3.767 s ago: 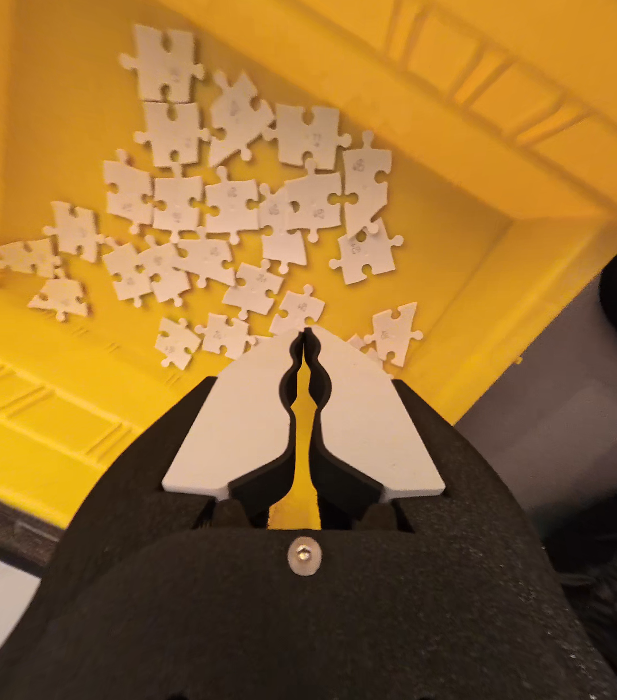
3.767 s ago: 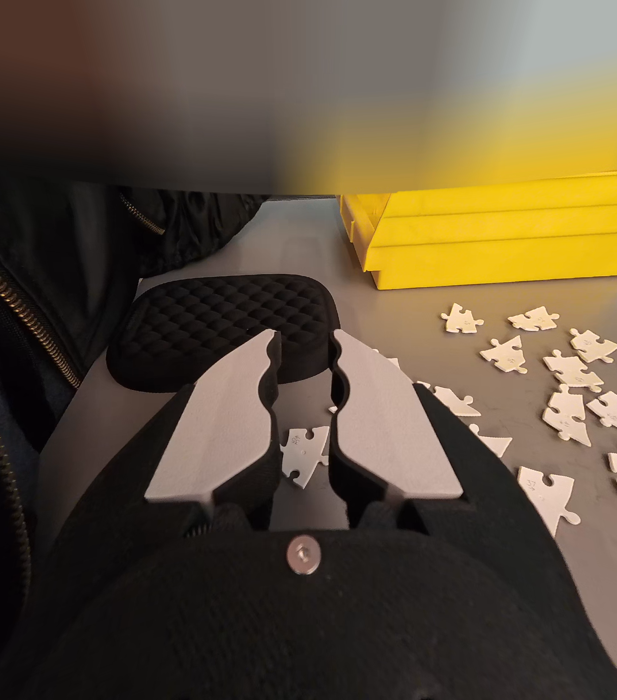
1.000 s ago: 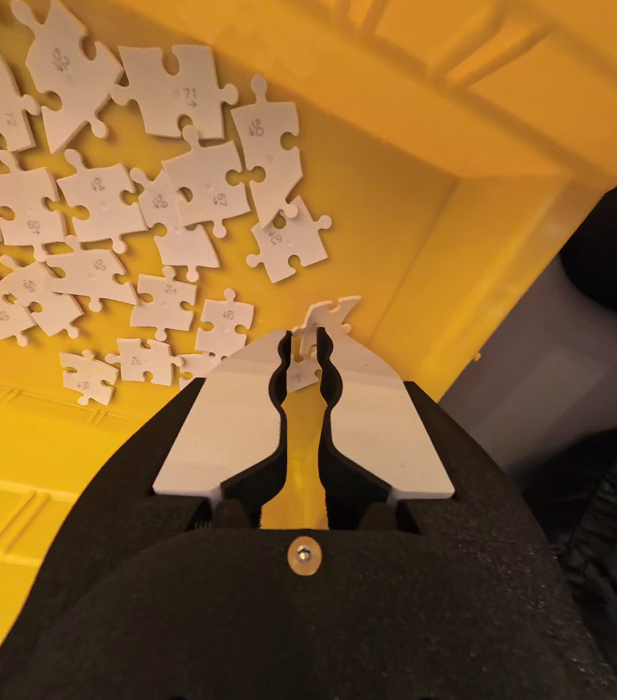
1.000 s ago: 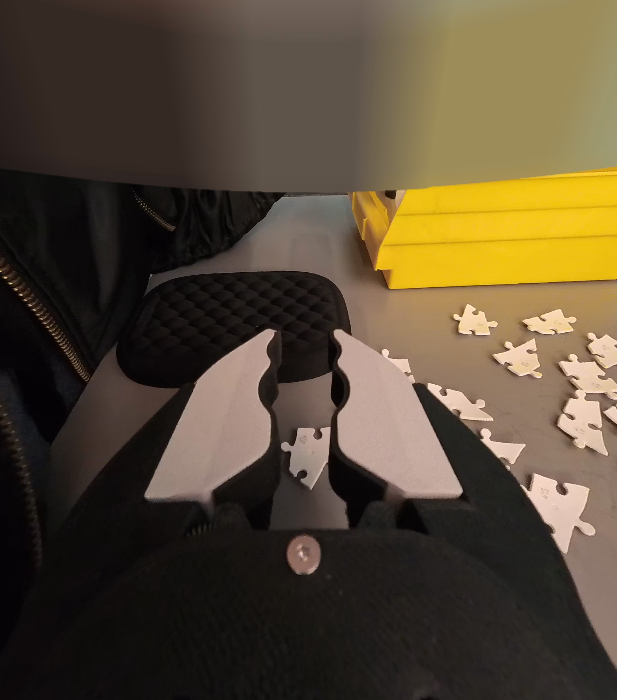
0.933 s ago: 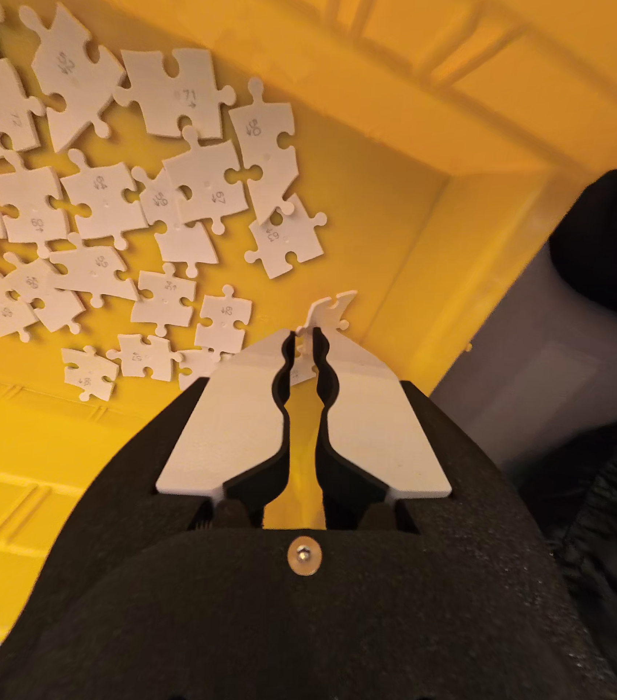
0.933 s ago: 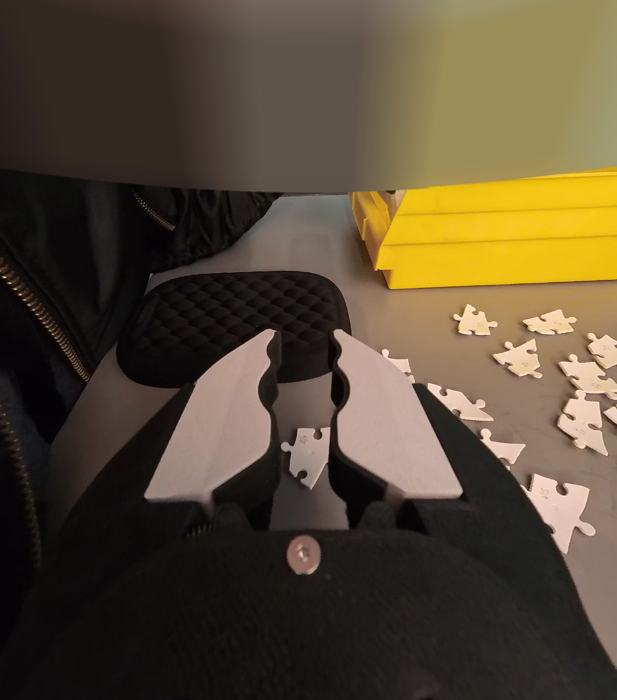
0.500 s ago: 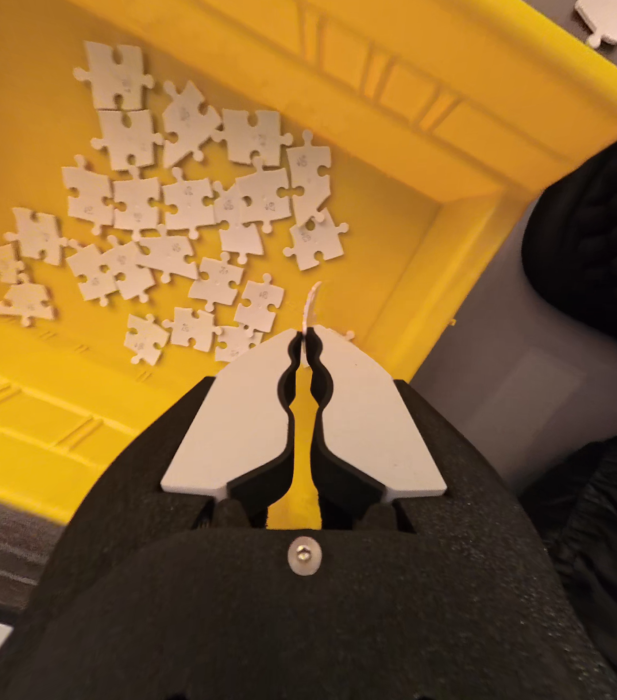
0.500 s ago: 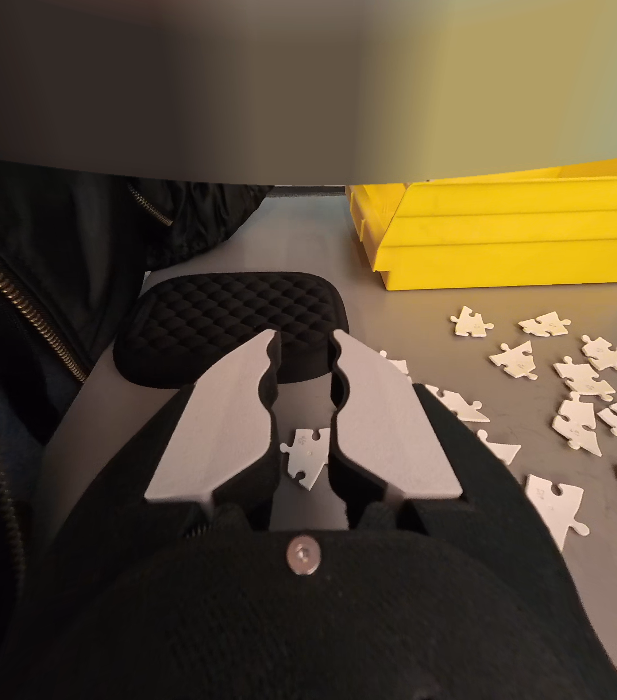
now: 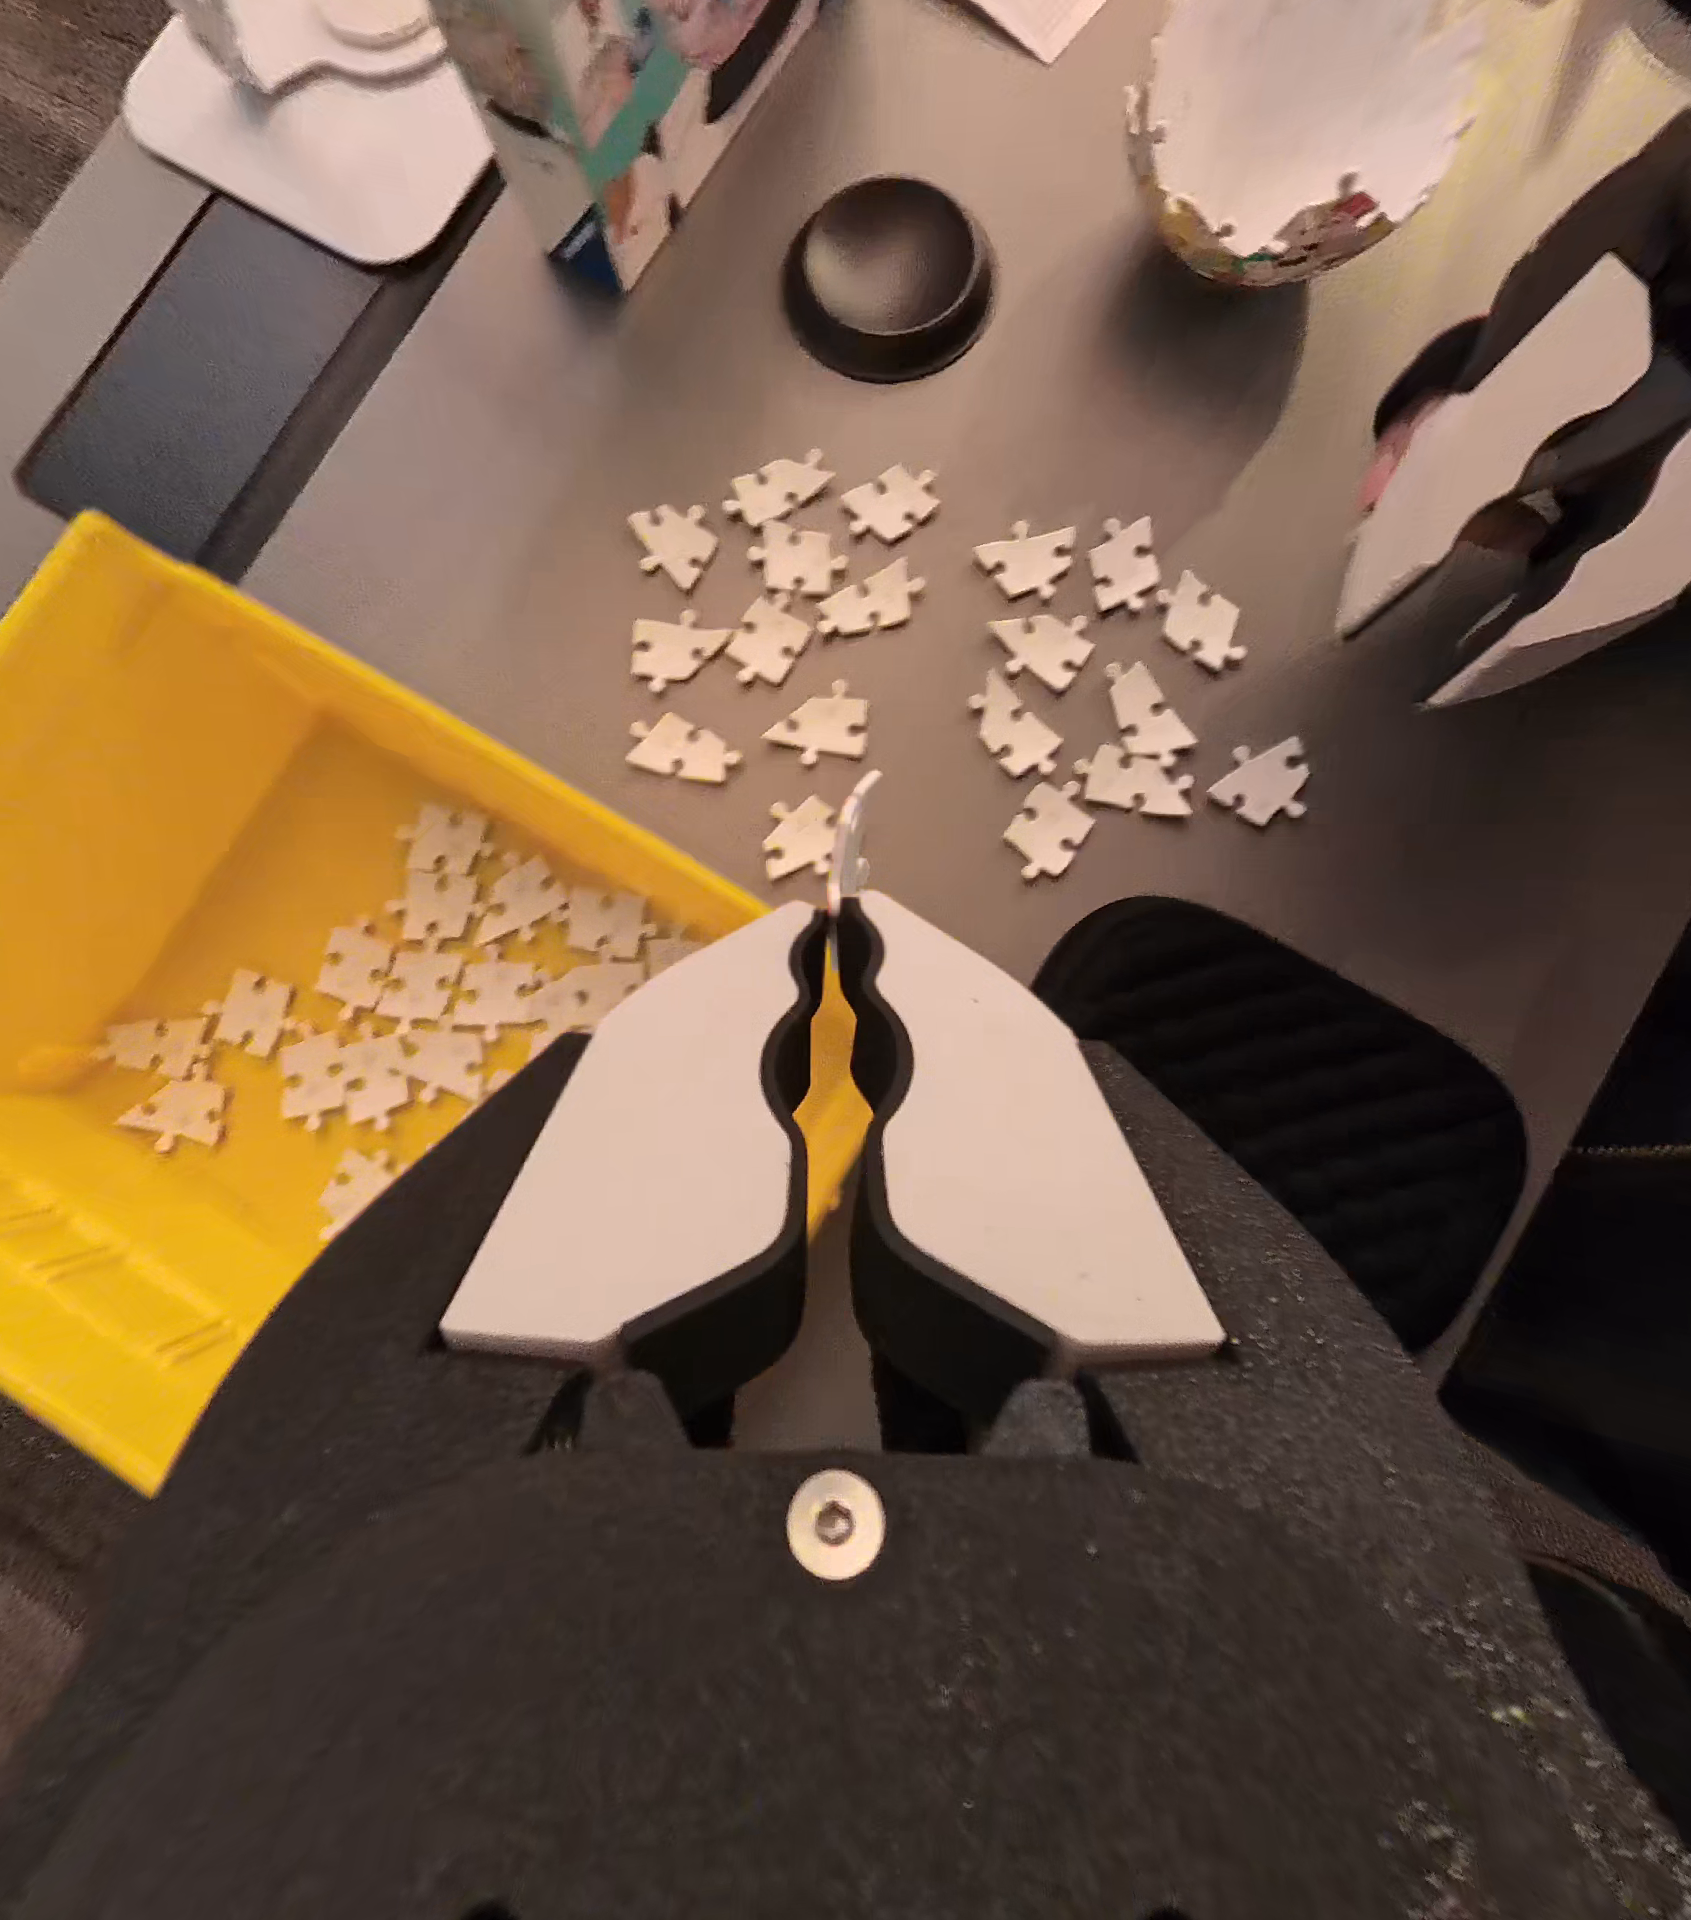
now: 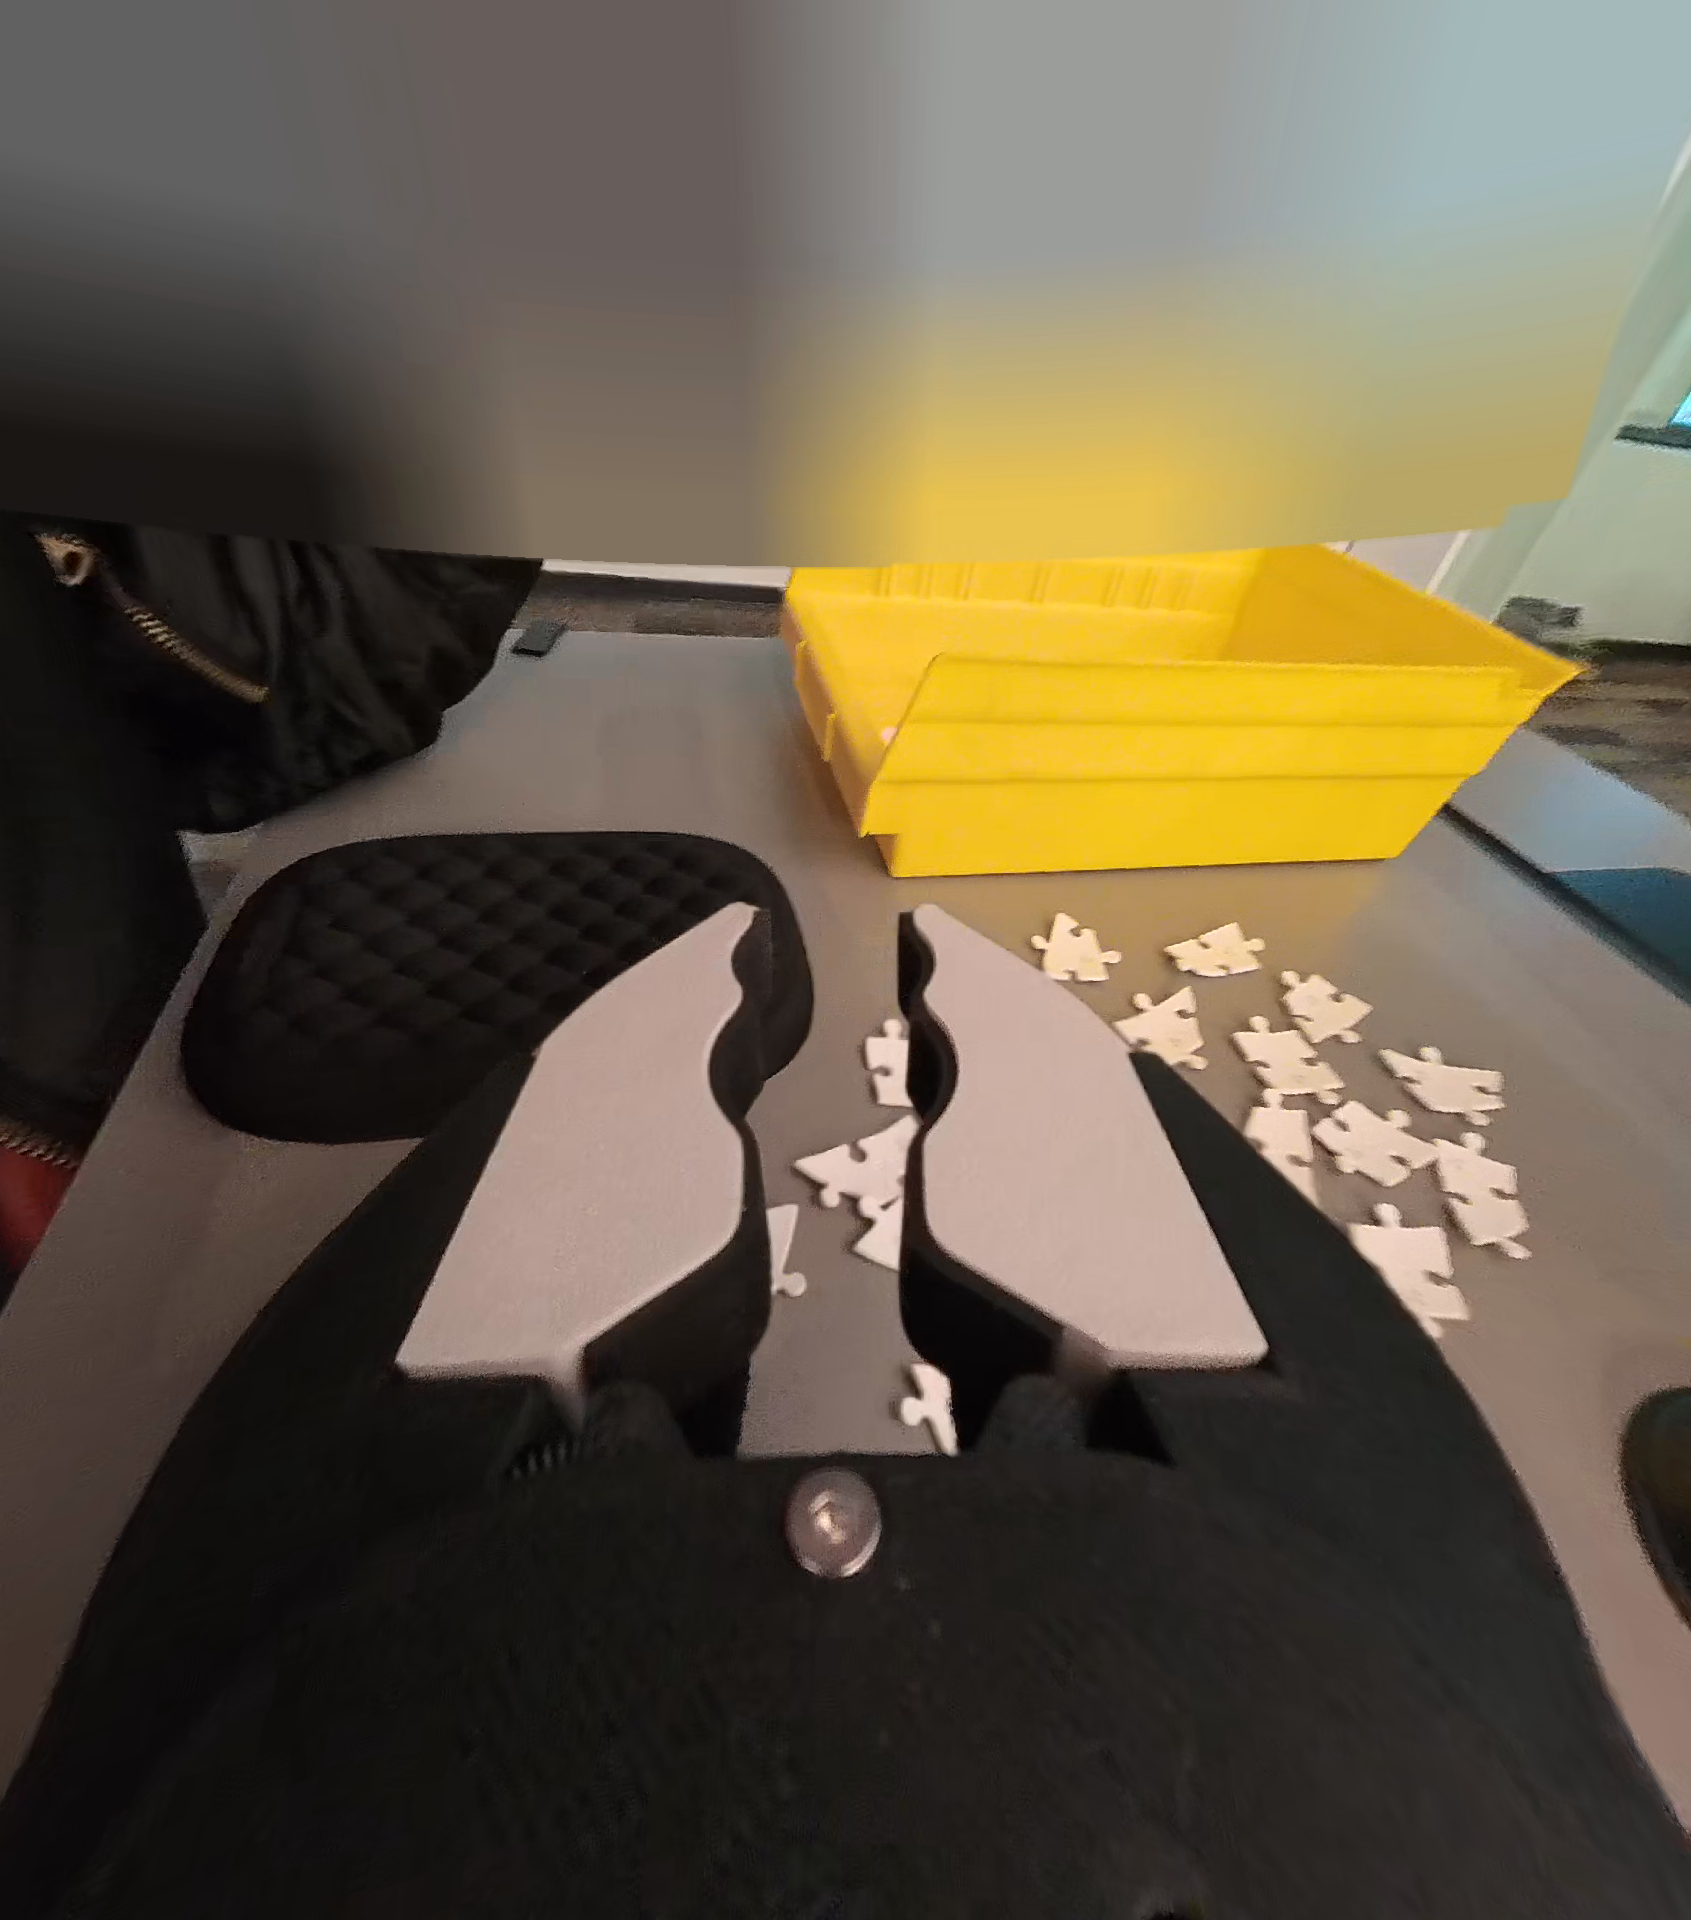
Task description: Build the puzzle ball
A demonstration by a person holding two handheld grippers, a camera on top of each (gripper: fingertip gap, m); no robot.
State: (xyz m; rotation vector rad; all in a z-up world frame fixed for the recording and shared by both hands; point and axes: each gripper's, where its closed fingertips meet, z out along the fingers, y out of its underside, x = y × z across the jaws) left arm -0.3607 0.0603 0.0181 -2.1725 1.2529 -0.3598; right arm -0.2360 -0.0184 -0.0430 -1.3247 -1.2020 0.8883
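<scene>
One thin, light, curved puzzle piece [image 9: 851, 831] sits pinched edge-on in my left gripper [image 9: 833, 912], likely slippery, best gripped mid-body; my right gripper [image 10: 830, 925] gapes empty over the table [image 10: 612, 748].

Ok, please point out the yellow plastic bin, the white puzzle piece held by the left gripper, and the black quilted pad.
yellow plastic bin [image 9: 108, 727]: left wrist view, inner wall.
white puzzle piece [image 9: 853, 831]: left wrist view, its thin edge.
black quilted pad [image 10: 467, 987]: right wrist view, top surface.
</scene>
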